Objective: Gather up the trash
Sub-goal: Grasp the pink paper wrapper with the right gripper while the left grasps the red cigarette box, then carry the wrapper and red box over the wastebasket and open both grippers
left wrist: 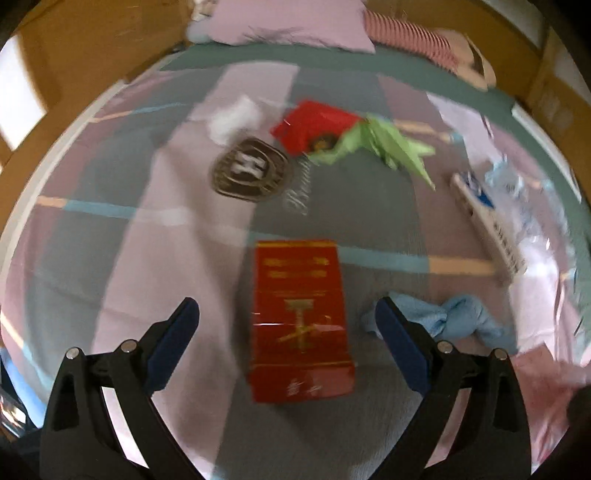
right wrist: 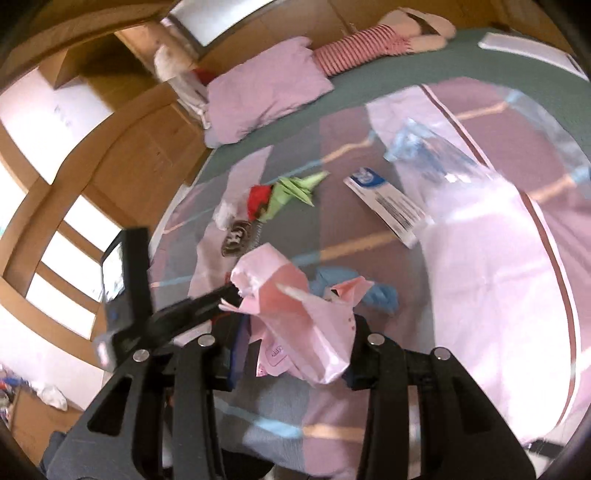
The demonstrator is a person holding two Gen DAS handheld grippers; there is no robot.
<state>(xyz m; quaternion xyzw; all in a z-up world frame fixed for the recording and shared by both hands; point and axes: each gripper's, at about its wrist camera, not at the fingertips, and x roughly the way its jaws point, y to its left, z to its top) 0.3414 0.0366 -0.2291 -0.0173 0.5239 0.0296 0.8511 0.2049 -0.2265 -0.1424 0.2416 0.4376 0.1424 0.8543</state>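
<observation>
Two hand-held grippers work over a bed with a patchwork bedspread [left wrist: 177, 258] of pink, grey and teal panels. The right gripper [right wrist: 291, 347] has a crumpled pink plastic bag [right wrist: 295, 314] pinched between its blue-padded fingers; the jaws stand narrow, and the bag bulges up and forward out of them. Just to its left, seen from the right wrist, the left gripper [right wrist: 236, 286] reaches in, its black finger tip close to the bag's upper edge.

The left gripper [left wrist: 288, 332] is wide open and holds nothing. A flat red rectangular box with gold print [left wrist: 299, 317] lies on the bedspread between its fingers, touching neither. Just beyond the right-hand finger lies a crumpled light blue cloth or glove [left wrist: 461, 321]. Farther out sit a round dark brown wrapper with a white emblem [left wrist: 251, 170], a wad of white tissue [left wrist: 232, 118], a red paper packet [left wrist: 314, 125] and a folded green paper piece [left wrist: 380, 144] touching it. To the right lie a white-and-blue printed carton [left wrist: 484, 221] and a clear plastic bag [left wrist: 524, 206]. At the head of the bed rest a lilac pillow [left wrist: 291, 22] and a red-and-white striped soft toy [left wrist: 410, 33].
</observation>
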